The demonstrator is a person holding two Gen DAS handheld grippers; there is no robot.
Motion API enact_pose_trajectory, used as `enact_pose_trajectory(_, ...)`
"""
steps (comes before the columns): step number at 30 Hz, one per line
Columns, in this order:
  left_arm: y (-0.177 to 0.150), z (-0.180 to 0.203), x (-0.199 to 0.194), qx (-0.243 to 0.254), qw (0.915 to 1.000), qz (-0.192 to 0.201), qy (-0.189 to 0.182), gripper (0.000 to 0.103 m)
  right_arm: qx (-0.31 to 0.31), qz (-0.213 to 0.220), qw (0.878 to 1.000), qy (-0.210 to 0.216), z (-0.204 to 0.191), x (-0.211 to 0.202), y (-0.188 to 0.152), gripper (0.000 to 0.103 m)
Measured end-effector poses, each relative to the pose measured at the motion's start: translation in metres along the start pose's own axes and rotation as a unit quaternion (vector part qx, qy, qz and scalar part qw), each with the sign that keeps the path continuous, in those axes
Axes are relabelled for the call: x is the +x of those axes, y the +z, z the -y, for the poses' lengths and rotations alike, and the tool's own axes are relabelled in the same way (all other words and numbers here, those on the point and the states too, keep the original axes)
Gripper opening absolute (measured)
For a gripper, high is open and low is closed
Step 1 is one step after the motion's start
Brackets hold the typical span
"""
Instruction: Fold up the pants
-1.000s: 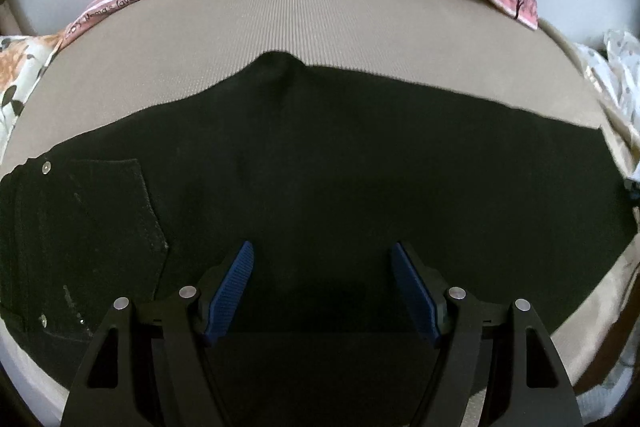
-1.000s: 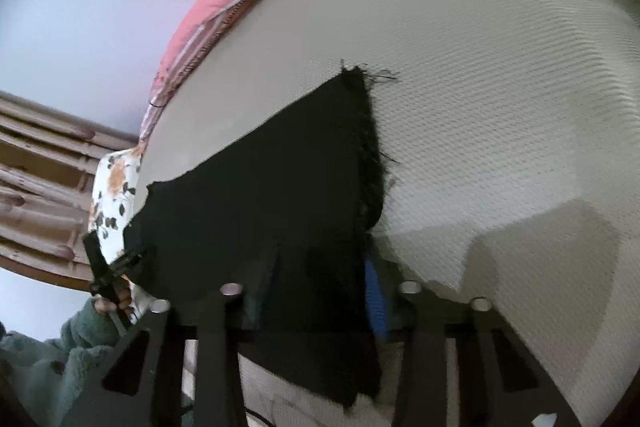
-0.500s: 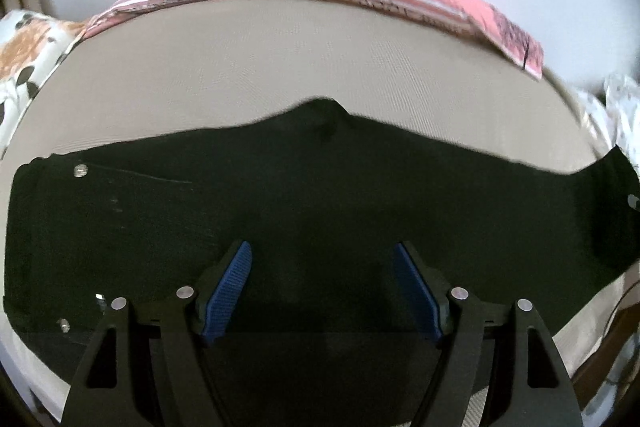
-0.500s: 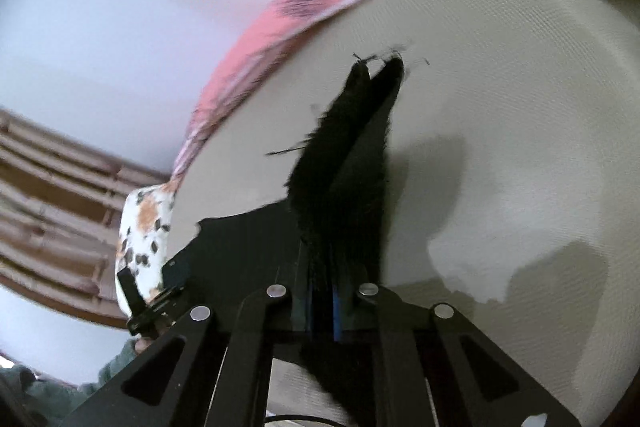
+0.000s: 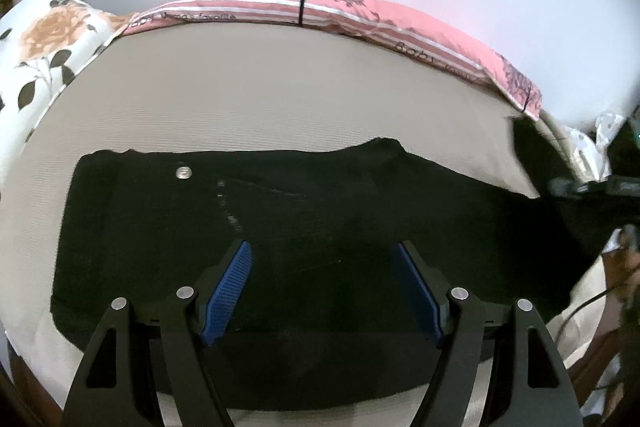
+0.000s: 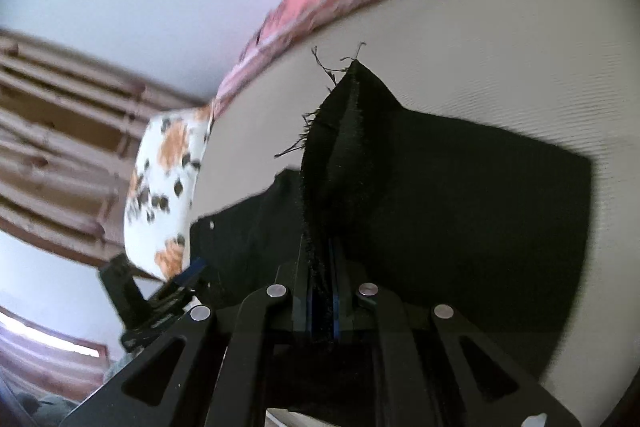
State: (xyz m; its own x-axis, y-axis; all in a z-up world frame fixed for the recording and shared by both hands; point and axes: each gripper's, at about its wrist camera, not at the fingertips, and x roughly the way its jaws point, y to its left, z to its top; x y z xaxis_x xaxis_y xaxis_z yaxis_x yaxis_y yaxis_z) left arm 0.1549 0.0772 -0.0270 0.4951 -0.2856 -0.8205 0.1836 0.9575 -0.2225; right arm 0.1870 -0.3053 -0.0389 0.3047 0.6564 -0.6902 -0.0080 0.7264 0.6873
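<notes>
Black pants [image 5: 320, 219] lie lengthwise across a beige bed, waist with a metal button [image 5: 184, 171] to the left. My left gripper [image 5: 324, 263] hovers open above their middle, blue pads [image 5: 230, 283] wide apart and nothing between them. In the right wrist view my right gripper [image 6: 324, 263] is shut on the frayed hem [image 6: 340, 131] of the pants leg. The hem stands up from the jaws, lifted over the rest of the pants [image 6: 460, 211]. The left gripper [image 6: 176, 287] shows at the lower left of that view; the right one [image 5: 592, 185] appears at the left view's right edge.
The beige mattress [image 5: 260, 91] is bordered at the far side by a pink striped blanket [image 5: 360, 15] against a white wall. A floral pillow [image 5: 44, 39] sits at the left end. A wooden slatted headboard [image 6: 60, 115] stands behind the pillow.
The right gripper closed on the leg hem, lifted it and carried it over the pants toward the waist. The left gripper drew back and rose, so more of the waist shows.
</notes>
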Motion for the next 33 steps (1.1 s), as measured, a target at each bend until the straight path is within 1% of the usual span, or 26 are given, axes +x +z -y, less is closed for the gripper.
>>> enact_pose_trajectory(1, 0.000, -0.004, -0.002, -0.003, 1.0000, 0.000, -0.003, 0.074, -0.012, -0.018, 1.000, -0.007, -0.009, 0.020, -0.003, 0.008)
enact_pose_trajectory(4, 0.000, -0.016, -0.009, -0.008, 0.9999, 0.003, -0.013, 0.074, -0.039, -0.054, 0.998, -0.022, -0.028, 0.059, -0.011, 0.008)
enact_pose_trajectory(7, 0.001, -0.022, -0.014, -0.008, 0.9998, 0.005, -0.017, 0.074, -0.078, -0.084, 0.991, -0.075, -0.044, 0.094, -0.022, 0.008)
enact_pose_trajectory(9, 0.003, -0.025, -0.016, -0.007, 0.9997, 0.004, -0.022, 0.074, -0.092, -0.094, 0.987, -0.093, -0.050, 0.106, -0.027, 0.008)
enact_pose_trajectory(10, 0.004, -0.026, -0.017, -0.008, 0.9996, 0.005, -0.028, 0.074, -0.105, -0.101, 0.983, -0.111, -0.053, 0.112, -0.029, 0.009)
enact_pose_trajectory(12, 0.006, -0.024, -0.017, -0.007, 0.9993, 0.004, -0.036, 0.074, -0.107, -0.111, 0.982, -0.112, -0.054, 0.119, -0.030, 0.015)
enact_pose_trajectory(13, 0.008, -0.023, -0.017, -0.006, 0.9992, 0.003, -0.040, 0.074, -0.102, -0.111, 0.983, -0.105, -0.055, 0.118, -0.030, 0.022)
enact_pose_trajectory(14, 0.009, -0.022, -0.017, -0.004, 0.9990, 0.002, -0.045, 0.074, -0.097, -0.116, 0.984, -0.094, -0.057, 0.116, -0.029, 0.036)
enact_pose_trajectory(15, 0.011, -0.021, -0.016, -0.003, 0.9988, 0.000, -0.049, 0.074, -0.094, -0.114, 0.985, -0.086, -0.056, 0.111, -0.028, 0.043)
enact_pose_trajectory(16, 0.013, -0.018, -0.015, -0.002, 0.9985, -0.004, -0.054, 0.074, -0.091, -0.099, 0.987, -0.082, -0.059, 0.102, -0.028, 0.049)
enact_pose_trajectory(18, 0.013, -0.013, -0.012, 0.000, 0.9973, -0.014, -0.072, 0.074, -0.088, -0.084, 0.989, -0.079, -0.061, 0.089, -0.029, 0.049)
enact_pose_trajectory(22, 0.012, -0.002, -0.004, -0.008, 0.9913, -0.045, -0.124, 0.074, -0.066, -0.041, 0.994, -0.083, -0.047, 0.040, -0.034, 0.050)
enact_pose_trajectory(25, 0.009, 0.006, 0.012, -0.030, 0.9810, -0.086, -0.171, 0.073, -0.028, -0.012, 0.996, -0.088, -0.026, 0.011, -0.042, 0.053)
enact_pose_trajectory(27, 0.008, 0.009, 0.025, -0.053, 0.9740, -0.115, -0.188, 0.072, -0.007, 0.003, 0.996, -0.085, -0.013, -0.005, -0.048, 0.053)
enact_pose_trajectory(28, 0.006, 0.010, 0.032, -0.066, 0.9691, -0.132, -0.198, 0.068, 0.006, 0.012, 0.996, -0.085, -0.004, -0.013, -0.052, 0.053)
enact_pose_trajectory(29, 0.005, 0.010, 0.041, -0.084, 0.9609, -0.152, -0.216, 0.065, 0.016, 0.017, 0.996, -0.086, 0.003, -0.019, -0.055, 0.053)
enact_pose_trajectory(31, 0.001, 0.012, 0.050, -0.107, 0.9528, -0.173, -0.226, 0.057, 0.030, 0.026, 0.996, -0.085, 0.013, -0.026, -0.060, 0.053)
enact_pose_trajectory(32, 0.000, 0.013, 0.055, -0.114, 0.9501, -0.181, -0.227, 0.054, 0.039, 0.030, 0.995, -0.082, 0.018, -0.029, -0.062, 0.053)
enact_pose_trajectory(33, -0.001, 0.014, 0.059, -0.118, 0.9492, -0.187, -0.224, 0.053, 0.046, 0.033, 0.995, -0.078, 0.023, -0.031, -0.064, 0.053)
